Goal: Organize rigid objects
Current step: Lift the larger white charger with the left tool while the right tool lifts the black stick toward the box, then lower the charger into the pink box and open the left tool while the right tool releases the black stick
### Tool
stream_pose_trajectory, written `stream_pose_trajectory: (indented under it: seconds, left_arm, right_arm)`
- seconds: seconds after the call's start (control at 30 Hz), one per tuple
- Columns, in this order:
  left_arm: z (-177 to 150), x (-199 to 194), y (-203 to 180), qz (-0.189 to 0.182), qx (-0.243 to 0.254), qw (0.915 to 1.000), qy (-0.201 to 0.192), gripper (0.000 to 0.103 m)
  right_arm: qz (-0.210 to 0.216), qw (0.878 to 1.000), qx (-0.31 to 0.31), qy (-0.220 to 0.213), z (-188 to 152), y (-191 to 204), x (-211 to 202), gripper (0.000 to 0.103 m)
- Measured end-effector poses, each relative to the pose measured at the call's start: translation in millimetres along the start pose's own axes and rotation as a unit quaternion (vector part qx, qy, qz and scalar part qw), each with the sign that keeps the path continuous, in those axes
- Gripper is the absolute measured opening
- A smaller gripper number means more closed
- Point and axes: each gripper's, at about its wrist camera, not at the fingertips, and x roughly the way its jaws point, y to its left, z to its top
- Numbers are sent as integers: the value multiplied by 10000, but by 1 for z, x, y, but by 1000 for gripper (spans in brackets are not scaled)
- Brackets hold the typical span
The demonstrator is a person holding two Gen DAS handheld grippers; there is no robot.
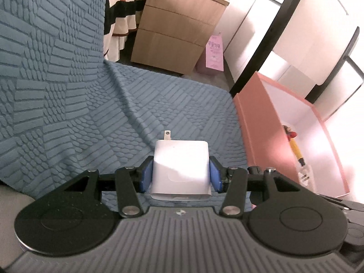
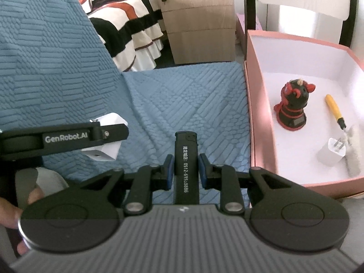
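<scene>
My left gripper (image 1: 180,173) is shut on a white plug adapter (image 1: 180,170), prongs pointing away, above the blue quilted sofa cover (image 1: 113,118). The adapter also shows in the right wrist view (image 2: 107,136), partly hidden behind the left gripper's black arm (image 2: 63,138). My right gripper (image 2: 185,170) is shut on a black lighter (image 2: 185,161) with white print, held lengthwise over the sofa seat. The pink box (image 2: 259,118) stands to the right of both grippers and shows in the left wrist view too (image 1: 257,122).
Inside the pink box lie a red-and-black figurine (image 2: 293,107), a yellow-handled tool (image 2: 334,109) and a small white plug (image 2: 332,152). Beyond the sofa stand a wooden drawer cabinet (image 2: 200,22) and a striped bed cover (image 2: 127,27).
</scene>
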Motion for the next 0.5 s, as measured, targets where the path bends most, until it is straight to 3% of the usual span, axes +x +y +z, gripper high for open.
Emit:
stream_pose_trajectory:
  seconds: [0.5]
  left_arm:
    - [31, -41, -56, -288, 102, 9993, -215, 56]
  right_arm:
    - [37, 9986, -31, -518, 39, -24, -62, 26]
